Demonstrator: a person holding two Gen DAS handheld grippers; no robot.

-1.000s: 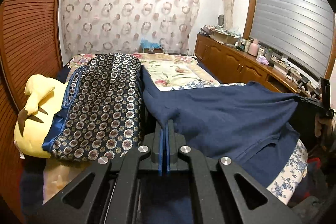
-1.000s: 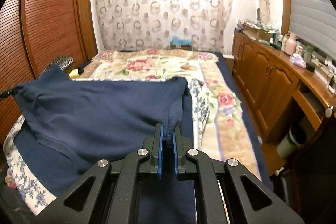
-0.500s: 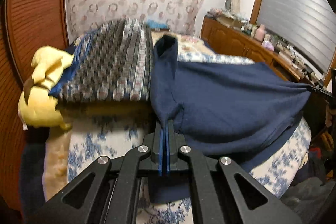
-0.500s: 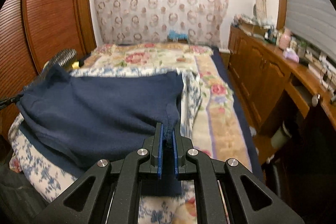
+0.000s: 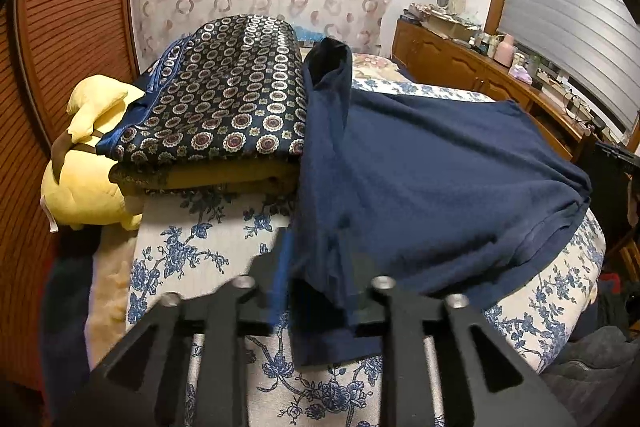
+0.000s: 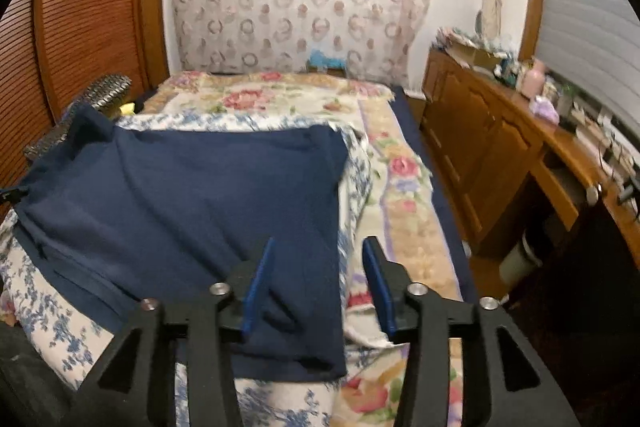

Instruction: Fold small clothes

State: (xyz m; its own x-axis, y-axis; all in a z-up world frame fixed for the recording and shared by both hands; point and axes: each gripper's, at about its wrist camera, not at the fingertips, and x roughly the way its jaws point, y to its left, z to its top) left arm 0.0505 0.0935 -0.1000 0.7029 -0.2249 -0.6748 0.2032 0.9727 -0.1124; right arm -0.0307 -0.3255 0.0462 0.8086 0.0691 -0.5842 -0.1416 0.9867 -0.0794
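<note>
A navy blue garment (image 5: 420,167) lies spread on the bed's blue-flowered sheet (image 5: 192,255). Its left edge runs as a folded strip up against a stack of bedding. My left gripper (image 5: 318,287) is low over the near left corner. Its jaws are opening, and the cloth still lies loosely between the fingers. In the right wrist view the same garment (image 6: 200,195) reaches to the near right corner. There my right gripper (image 6: 316,287) is opening, its blue pads (image 6: 256,287) standing apart. The corner lies between them, beside the left pad, and is not pinched.
A folded dark quilt with round motifs (image 5: 224,103) sits on a mustard layer at the left, with a yellow plush toy (image 5: 88,171) beside it. A louvred wooden wardrobe (image 6: 88,7) stands to the left. A cluttered wooden sideboard (image 6: 480,147) lines the right wall beyond a narrow floor gap.
Both grippers came down with the navy garment pinched and laid it on the sheet. Since half a second ago both pairs of jaws have parted, and the cloth has gone slack.
</note>
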